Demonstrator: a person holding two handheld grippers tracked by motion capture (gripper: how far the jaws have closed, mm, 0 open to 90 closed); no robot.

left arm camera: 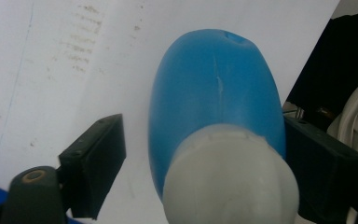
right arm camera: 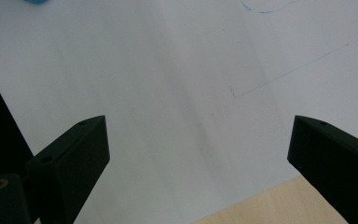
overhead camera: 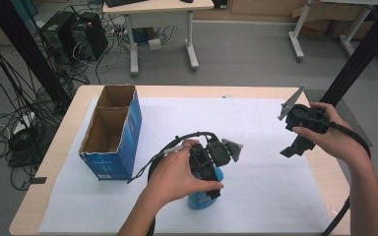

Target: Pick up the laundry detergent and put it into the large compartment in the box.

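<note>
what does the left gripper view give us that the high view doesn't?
Left gripper view alone: the blue bottle seen along the claw, its white cap nearest the camera, lying between spread jaws. One jaw sits against the bottle's side; the other stands off with a visible gap, so no closed grip yet.

High view alone: the open blue cardboard box on the table's left, the right claw held above the paper, the wooden table edge.

Both: the bottle under the left claw, and the white paper sheet.
</note>
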